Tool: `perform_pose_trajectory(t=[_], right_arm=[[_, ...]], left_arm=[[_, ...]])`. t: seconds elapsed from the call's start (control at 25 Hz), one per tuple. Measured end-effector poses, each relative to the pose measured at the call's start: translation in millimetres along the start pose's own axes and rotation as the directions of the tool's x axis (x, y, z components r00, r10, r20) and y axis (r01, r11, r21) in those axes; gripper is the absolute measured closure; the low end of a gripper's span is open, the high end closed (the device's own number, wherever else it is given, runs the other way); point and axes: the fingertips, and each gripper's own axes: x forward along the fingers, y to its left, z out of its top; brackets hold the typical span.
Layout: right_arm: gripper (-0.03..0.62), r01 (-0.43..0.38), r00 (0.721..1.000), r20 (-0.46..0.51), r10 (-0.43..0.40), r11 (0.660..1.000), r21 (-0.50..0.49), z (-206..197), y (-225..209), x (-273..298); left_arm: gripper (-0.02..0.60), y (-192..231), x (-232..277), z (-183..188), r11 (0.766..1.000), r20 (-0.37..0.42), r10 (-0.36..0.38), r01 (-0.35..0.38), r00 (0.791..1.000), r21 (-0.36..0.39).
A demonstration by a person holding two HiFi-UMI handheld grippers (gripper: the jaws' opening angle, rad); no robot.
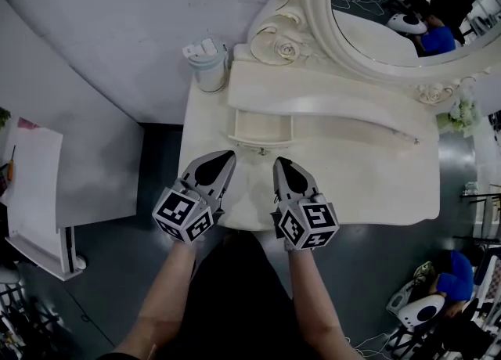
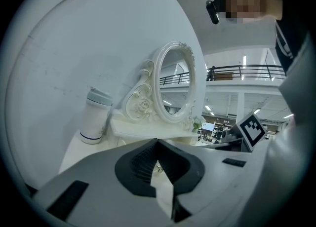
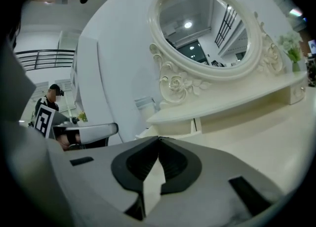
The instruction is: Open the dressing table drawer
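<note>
While both hand-held grippers hover over the front edge of a white dressing table (image 1: 368, 171), its small drawer (image 1: 262, 126) sits at centre frame in the head view, just above their tips. It is already drawn out from under the curved shelf (image 1: 329, 100), with its pale inside showing. The left gripper (image 1: 225, 160) and the right gripper (image 1: 280, 164) both have their jaws pressed together with nothing between them, as each gripper's own view confirms. The drawer's long side runs left to right across the frame, and its front face carries a small knob (image 1: 263, 150) that points down the frame towards the person, the way it slides. That knob lies between the two sets of tips and a little above them. The right gripper is just beside it at lower right, and the left gripper is slightly further off at lower left. An oval mirror (image 1: 391, 6) fills the upper right, and a lidded cup (image 1: 210, 67) stands at the table's back left corner. Judging by the exposed interior, the opening looks largely done. Any further pull would go by the knob, and the right gripper would first have to part its jaws.
</note>
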Motion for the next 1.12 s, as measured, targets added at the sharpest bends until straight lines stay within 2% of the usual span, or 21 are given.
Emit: perform_pose_trajectory(t=[0.12, 0.36, 0.68, 0.92, 1.12], right_arm=[[0.59, -0.053, 0.999, 0.001, 0.053, 0.999, -0.006, 10.4, 9.4, -8.7], [0.591, -0.098, 0.995, 0.027, 0.1, 0.992, -0.074, 40.3, 22.5, -28.5], [0.591, -0.127, 0.984, 0.105, 0.141, 0.983, -0.131, 83.1, 40.5, -60.3], [0.591, -0.156, 0.976, 0.128, 0.176, 0.975, -0.157, 101.3, 57.1, -73.6], [0.591, -0.181, 0.968, 0.144, 0.207, 0.967, -0.178, 112.6, 70.6, -83.4]], left_arm=[[0.569, -2.8, -3.3, 8.8, 1.0, 0.018, -0.002, 0.002, 1.0, -0.001], [0.568, -10.1, -6.8, 33.1, 1.0, 0.052, -0.019, 0.018, 0.998, 0.02], [0.569, -18.5, -20.3, 65.3, 0.998, 0.087, -0.031, 0.026, 0.996, 0.055], [0.568, -20.6, -32.6, 87.4, 0.997, 0.104, -0.027, 0.019, 0.994, 0.076], [0.569, -29.7, -40.9, 103.2, 0.997, 0.126, -0.042, 0.034, 0.991, 0.065]])
